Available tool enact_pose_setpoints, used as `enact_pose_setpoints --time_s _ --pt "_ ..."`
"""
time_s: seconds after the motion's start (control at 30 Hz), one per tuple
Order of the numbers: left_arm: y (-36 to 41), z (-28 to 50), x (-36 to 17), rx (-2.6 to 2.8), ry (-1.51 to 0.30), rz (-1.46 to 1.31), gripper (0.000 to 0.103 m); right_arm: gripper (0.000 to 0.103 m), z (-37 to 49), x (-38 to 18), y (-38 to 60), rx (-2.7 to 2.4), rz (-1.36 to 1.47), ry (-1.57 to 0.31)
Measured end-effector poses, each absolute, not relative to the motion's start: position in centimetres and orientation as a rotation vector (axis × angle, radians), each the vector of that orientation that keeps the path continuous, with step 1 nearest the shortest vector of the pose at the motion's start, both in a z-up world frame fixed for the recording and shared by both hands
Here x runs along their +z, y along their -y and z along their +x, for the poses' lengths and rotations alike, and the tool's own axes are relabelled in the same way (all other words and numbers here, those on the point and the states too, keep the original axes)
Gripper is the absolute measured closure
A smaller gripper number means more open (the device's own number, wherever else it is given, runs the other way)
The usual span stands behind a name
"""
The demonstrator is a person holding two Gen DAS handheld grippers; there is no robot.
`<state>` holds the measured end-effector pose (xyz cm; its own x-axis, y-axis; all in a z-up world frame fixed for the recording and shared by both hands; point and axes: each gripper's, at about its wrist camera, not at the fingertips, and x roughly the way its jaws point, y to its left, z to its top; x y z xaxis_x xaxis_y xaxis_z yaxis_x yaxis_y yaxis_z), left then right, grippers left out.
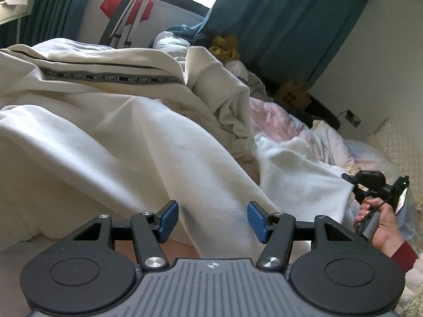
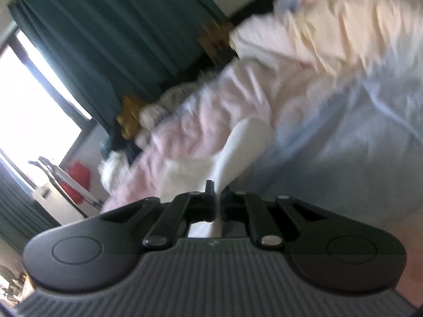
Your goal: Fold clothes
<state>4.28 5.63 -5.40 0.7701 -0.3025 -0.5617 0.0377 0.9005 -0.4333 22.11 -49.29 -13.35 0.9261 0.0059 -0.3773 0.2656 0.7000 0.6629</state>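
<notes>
My right gripper (image 2: pixel 217 198) is clamped on an edge of the white garment (image 1: pixel 111 142), which sprawls over the bed. My left gripper (image 1: pixel 212 219) stands half open, its pads clear of a fold between them. Teal curtains (image 1: pixel 285 26) hang behind.

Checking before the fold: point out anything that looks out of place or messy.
The cream garment lies crumpled, not flat, its sleeve bunched up. A dark smudge marks the cloth between the left gripper pads.
</notes>
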Motion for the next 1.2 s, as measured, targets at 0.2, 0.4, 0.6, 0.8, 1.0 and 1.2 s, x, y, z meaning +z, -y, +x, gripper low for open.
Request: enact_pose_setpoints --time_s 0.2,0.4,0.6,0.8,1.0,1.2 --pt "-6.3 4.1 -5.0 -0.196 -0.645 -0.464 0.043 0.097 20.2 -10.8 54.5 -0.237 0.889 -0.22" --pt "-7.4 4.6 -5.3 -0.186 -0.657 -0.526 0.043 0.097 19.1 -11.5 58.9 -0.368 0.895 -0.184" --pt "-9.6 5.5 -5.3 -0.13 -0.647 -0.649 0.04 0.096 20.2 -17.5 59.9 -0.511 0.874 -0.517" --pt "-14.0 4.8 -5.9 -0.003 -0.623 -0.873 0.038 0.091 19.8 -17.8 59.6 -0.479 0.863 -0.59" --pt "-17.4 2.7 -5.7 0.086 -0.573 -1.022 0.036 0.024 16.6 -15.4 58.4 -0.502 0.91 -0.606" --pt "-20.1 1.4 -7.2 0.12 -0.603 -1.192 0.033 0.021 13.3 -13.1 56.2 -0.456 0.944 -0.617"
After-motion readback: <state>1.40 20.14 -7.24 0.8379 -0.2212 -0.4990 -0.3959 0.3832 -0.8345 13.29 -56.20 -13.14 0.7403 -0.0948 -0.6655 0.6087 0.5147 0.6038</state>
